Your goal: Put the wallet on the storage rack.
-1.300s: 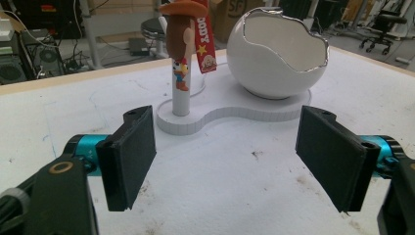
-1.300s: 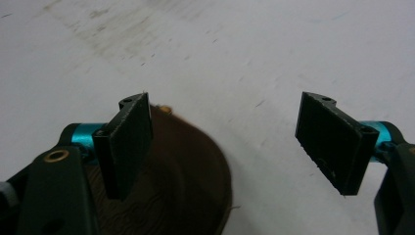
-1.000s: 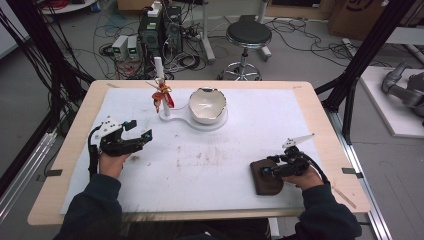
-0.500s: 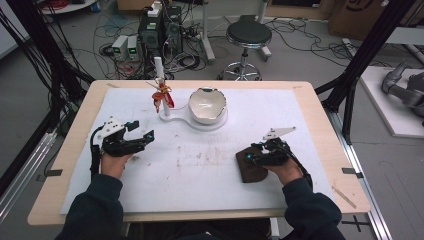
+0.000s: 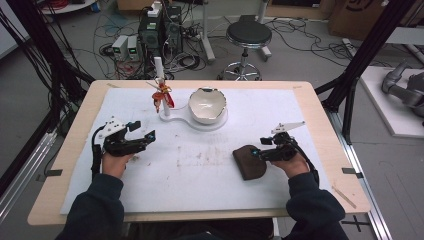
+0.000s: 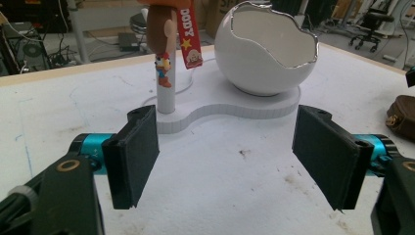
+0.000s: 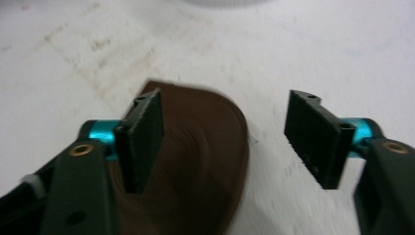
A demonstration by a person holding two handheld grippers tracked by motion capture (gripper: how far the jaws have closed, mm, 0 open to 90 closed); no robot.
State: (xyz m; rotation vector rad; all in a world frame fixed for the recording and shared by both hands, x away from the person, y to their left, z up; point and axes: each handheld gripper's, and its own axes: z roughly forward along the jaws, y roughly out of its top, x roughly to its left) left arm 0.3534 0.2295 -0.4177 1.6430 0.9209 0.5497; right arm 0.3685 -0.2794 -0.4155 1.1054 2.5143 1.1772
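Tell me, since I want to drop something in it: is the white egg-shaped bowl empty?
Empty as far as visible: the bowl shows a bare white inside in the high view; its bottom is hidden in the left gripper view.

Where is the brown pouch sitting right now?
In the high view the brown pouch lies on the white mat at the right front, just left of the right gripper, nearer the person than the white bowl.

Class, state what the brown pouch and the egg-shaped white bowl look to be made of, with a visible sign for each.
Brown pouch: probably leather or an imitation; matte brown, soft rounded outline, stitched-looking edge. Egg-shaped bowl: likely glazed ceramic, possibly plastic; smooth glossy white, jagged rim edged in silver.
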